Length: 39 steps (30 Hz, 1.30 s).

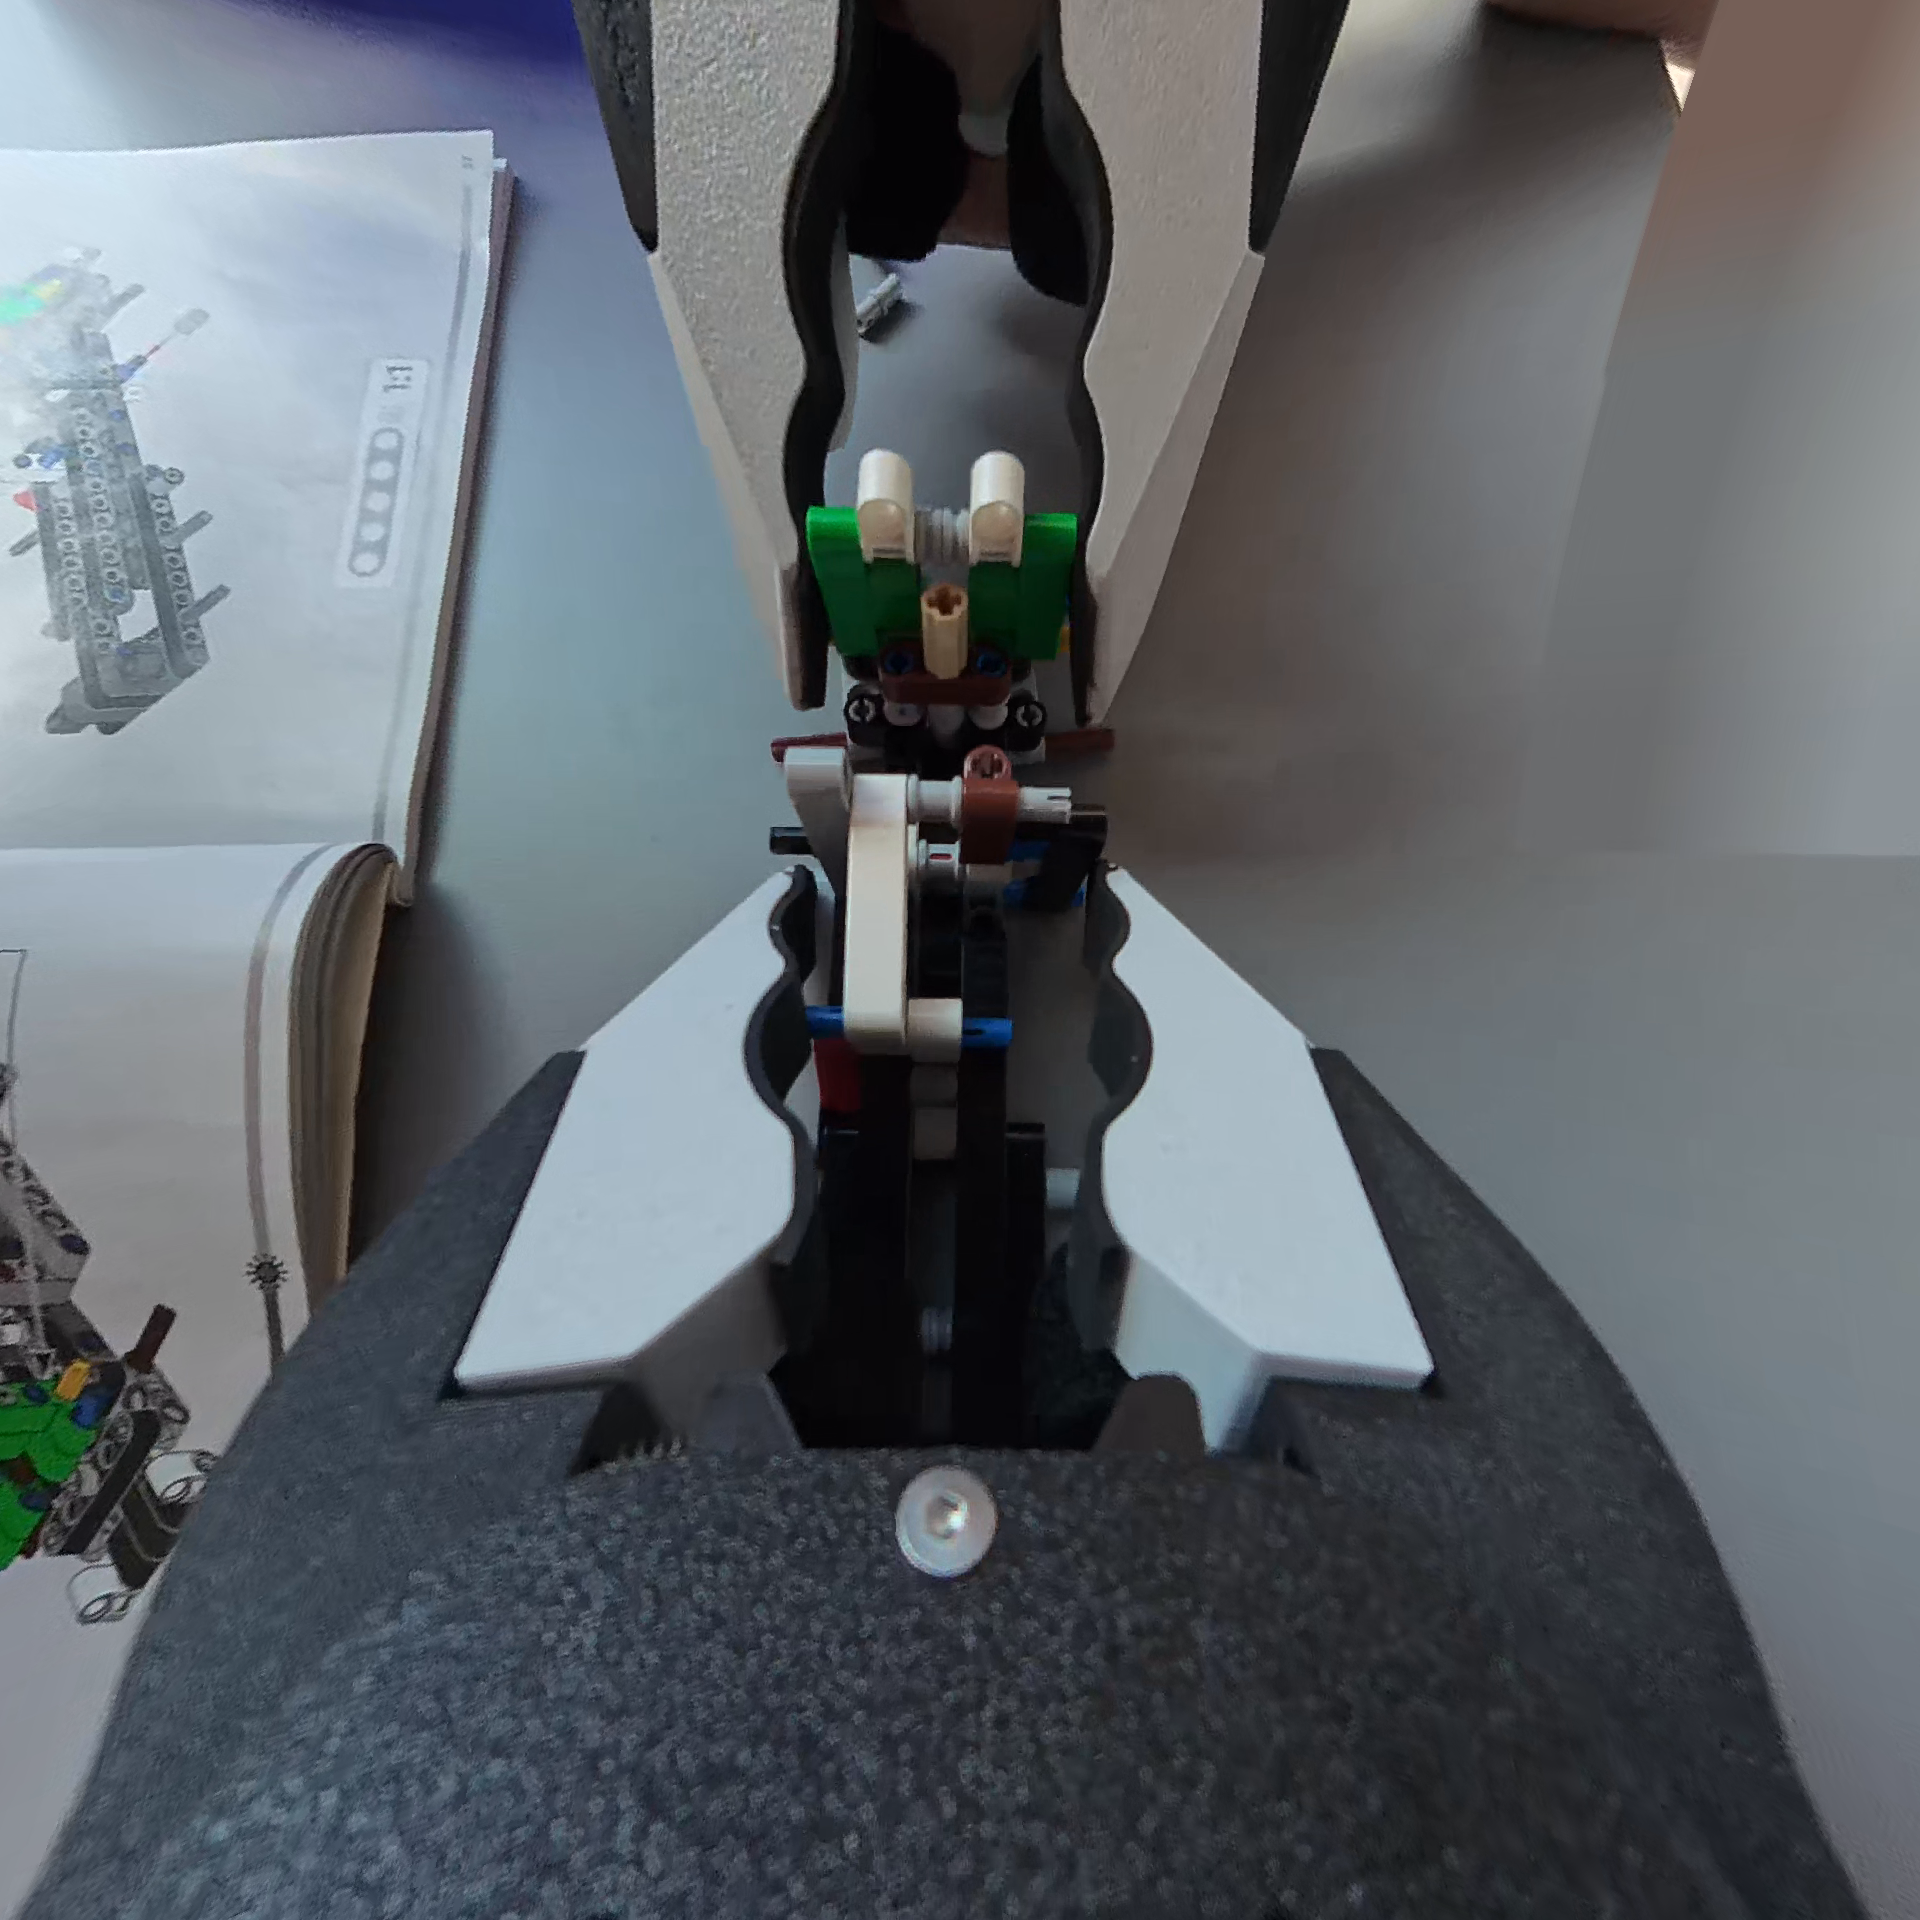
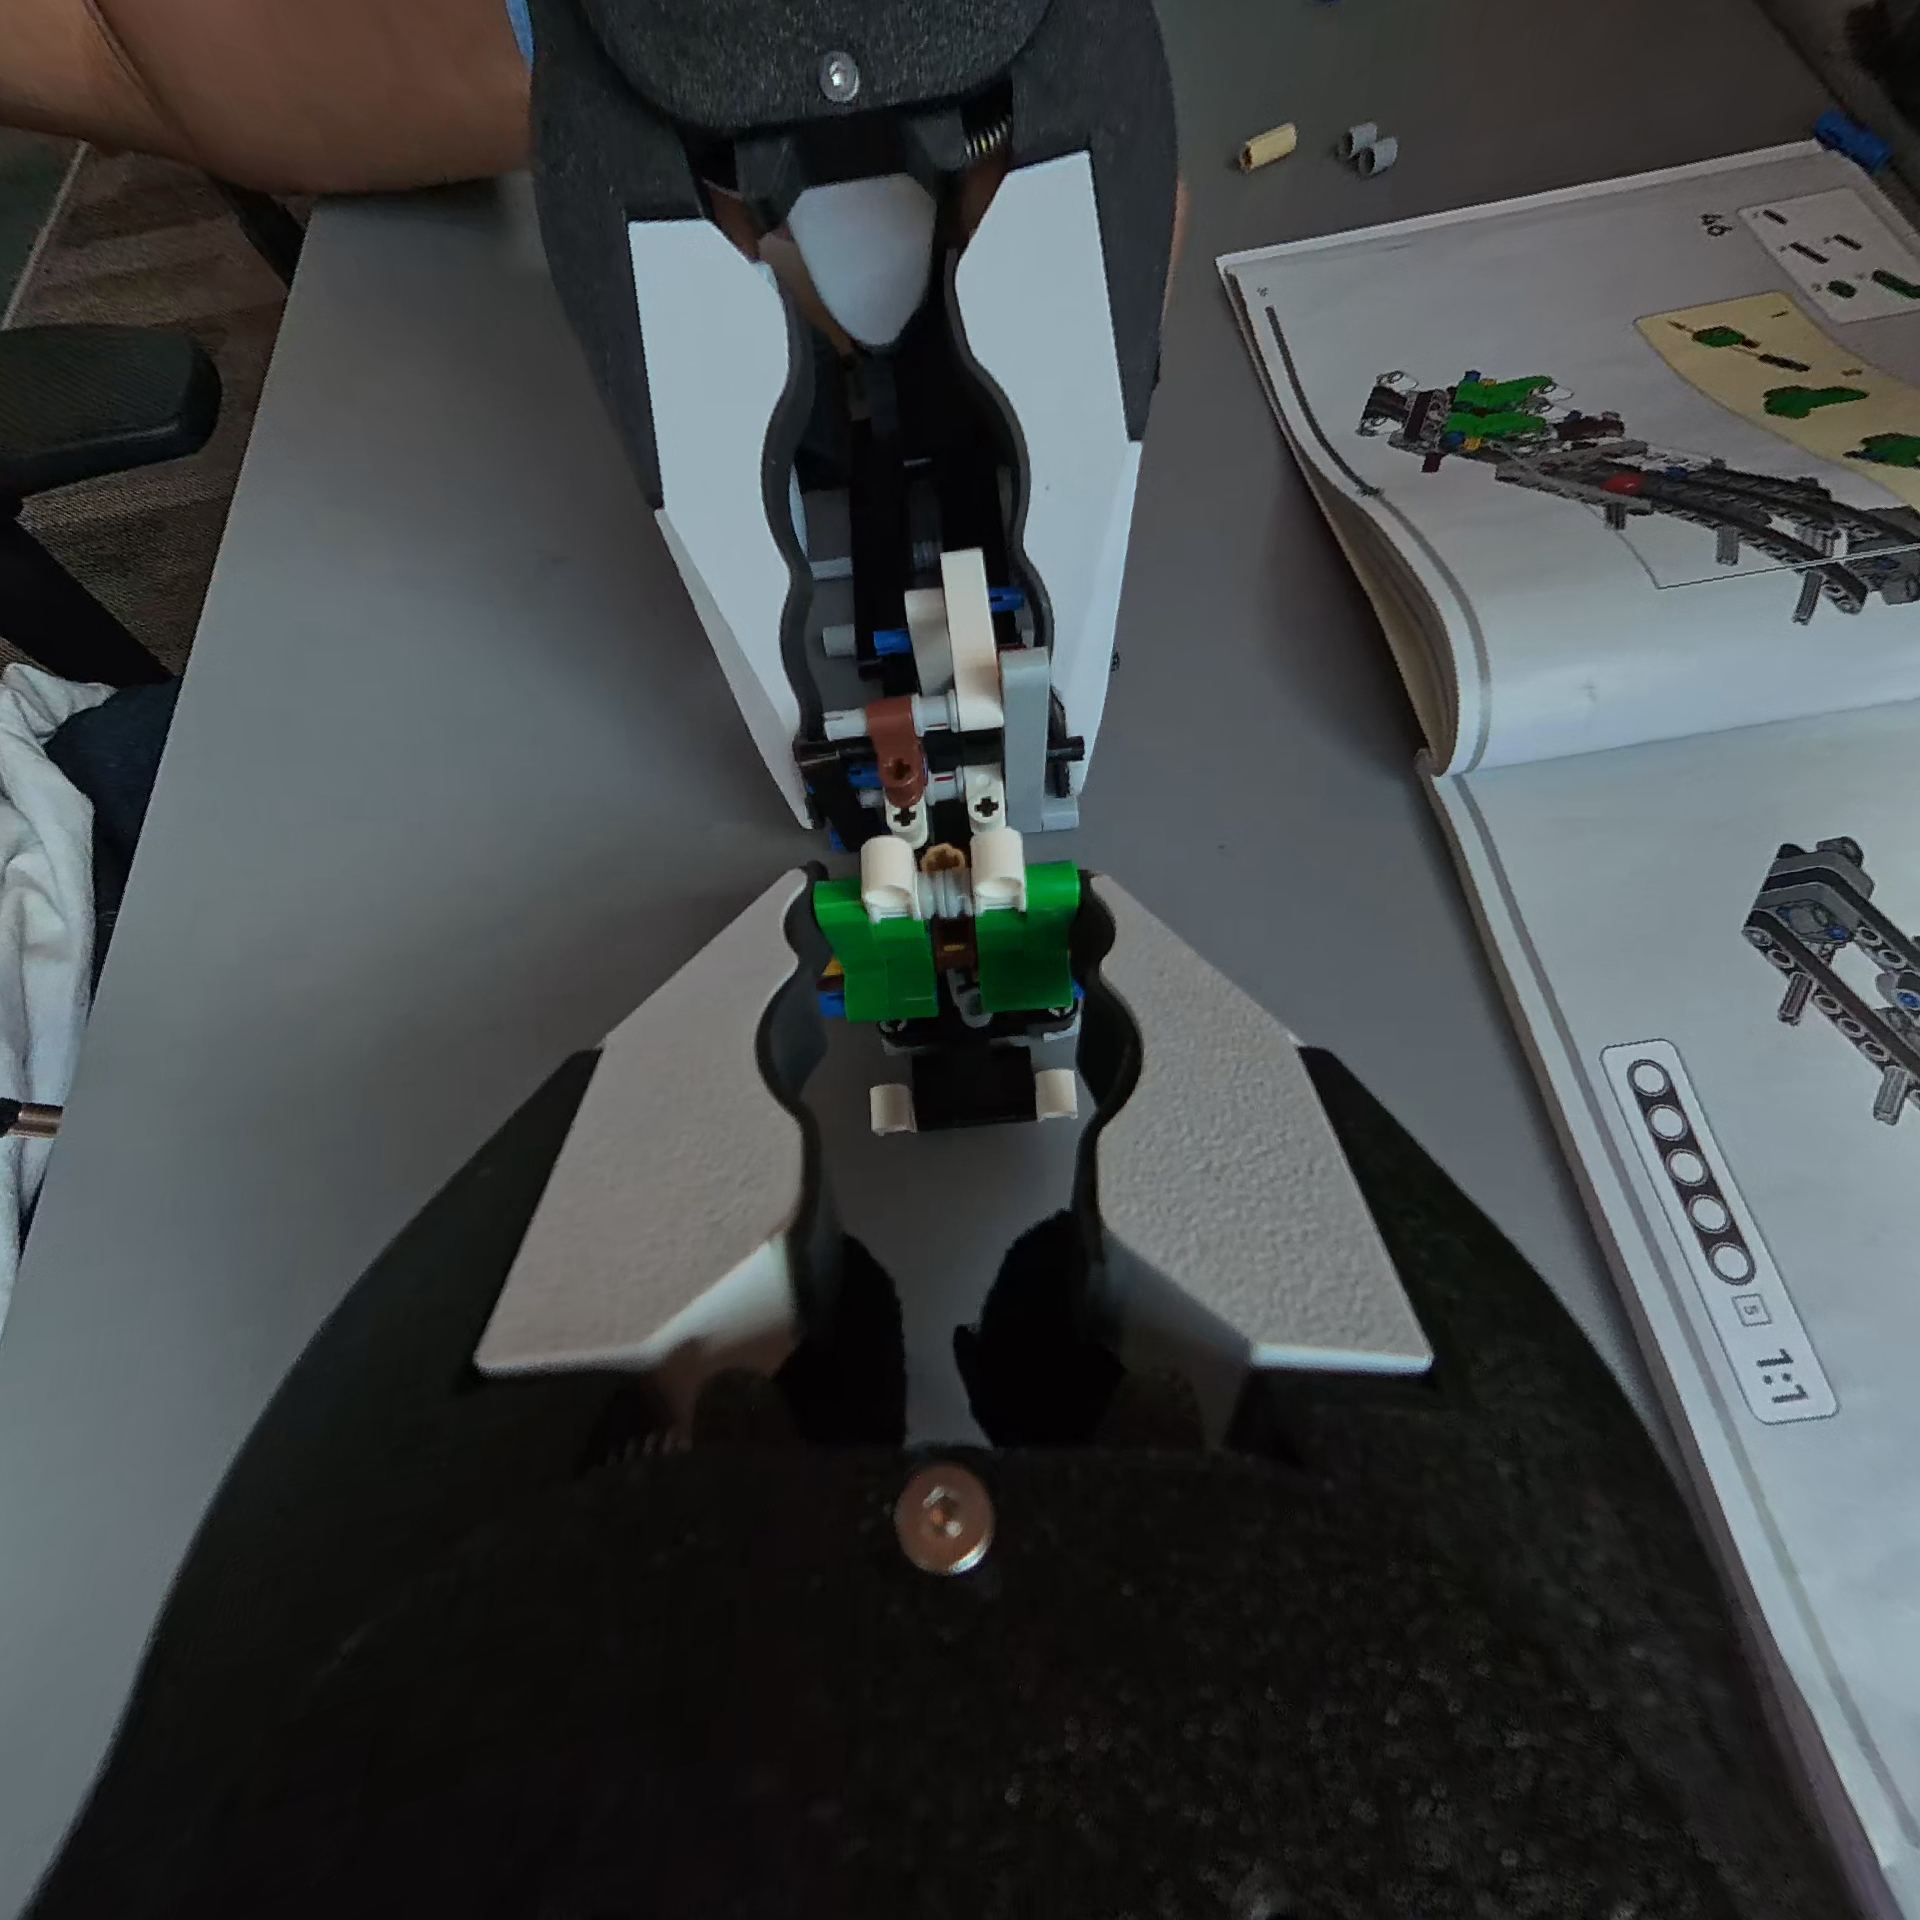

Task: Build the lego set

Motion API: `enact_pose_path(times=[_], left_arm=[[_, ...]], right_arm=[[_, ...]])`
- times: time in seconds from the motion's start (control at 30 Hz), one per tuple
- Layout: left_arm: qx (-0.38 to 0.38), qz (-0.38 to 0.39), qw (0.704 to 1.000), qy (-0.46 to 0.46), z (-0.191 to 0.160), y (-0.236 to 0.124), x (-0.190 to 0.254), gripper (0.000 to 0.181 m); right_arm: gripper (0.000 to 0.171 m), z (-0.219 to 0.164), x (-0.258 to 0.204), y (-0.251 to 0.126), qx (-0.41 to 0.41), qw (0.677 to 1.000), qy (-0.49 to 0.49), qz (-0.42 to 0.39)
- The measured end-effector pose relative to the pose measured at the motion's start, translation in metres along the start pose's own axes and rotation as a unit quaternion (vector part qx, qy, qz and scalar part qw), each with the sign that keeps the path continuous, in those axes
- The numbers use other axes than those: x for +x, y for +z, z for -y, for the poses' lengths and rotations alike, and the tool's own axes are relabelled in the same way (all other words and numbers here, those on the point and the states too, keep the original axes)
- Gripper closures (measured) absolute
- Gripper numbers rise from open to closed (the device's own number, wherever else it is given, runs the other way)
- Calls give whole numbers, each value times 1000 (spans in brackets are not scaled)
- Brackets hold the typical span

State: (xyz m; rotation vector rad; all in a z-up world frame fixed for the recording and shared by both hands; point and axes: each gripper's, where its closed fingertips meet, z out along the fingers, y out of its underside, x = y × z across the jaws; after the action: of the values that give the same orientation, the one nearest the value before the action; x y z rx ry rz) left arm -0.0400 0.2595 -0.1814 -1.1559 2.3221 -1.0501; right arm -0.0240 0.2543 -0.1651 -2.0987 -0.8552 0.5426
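Both grippers (image 1: 945,883) (image 2: 945,894) clamp, seemingly, one lego model (image 2: 940,935) above grey table (image 2: 416,727).

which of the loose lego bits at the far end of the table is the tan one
The small tan tube, lying left of the grey double connector in the right wrist view. The blue pin lies further right, by the instruction booklet.

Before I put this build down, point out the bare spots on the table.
The widest bare stretch of grey table lies on the side away from the instruction booklet, running to the table edge. A narrower strip lies between the lego build and the booklet. It is crowded at the far corner, with loose pieces above the booklet.
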Motion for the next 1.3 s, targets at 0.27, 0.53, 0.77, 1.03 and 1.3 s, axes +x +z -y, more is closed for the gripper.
enact_pose_path(times=[0.27, 0.53, 0.77, 1.03, 1.3], left_arm=[[3, 6, 1000, 6, 2, 1, -2, 132], [1, 14, 1000, 13, 3, 2, -4, 136], [-2, 20, 1000, 13, 3, 2, -5, 137], [1, 27, 1000, 13, 4, 3, -6, 139], [4, 24, 1000, 8, 5, 4, -7, 139]], right_arm=[[126, 0, 2, 0, 9, 1000, 5, -2], [126, -1, 3, -1, 5, 1000, 7, -5], [125, -1, 5, -1, 5, 1000, 4, -12], [125, -1, 7, -1, 5, 1000, 2, -21], [112, -3, 5, 11, -1, 999, -38, -31]])
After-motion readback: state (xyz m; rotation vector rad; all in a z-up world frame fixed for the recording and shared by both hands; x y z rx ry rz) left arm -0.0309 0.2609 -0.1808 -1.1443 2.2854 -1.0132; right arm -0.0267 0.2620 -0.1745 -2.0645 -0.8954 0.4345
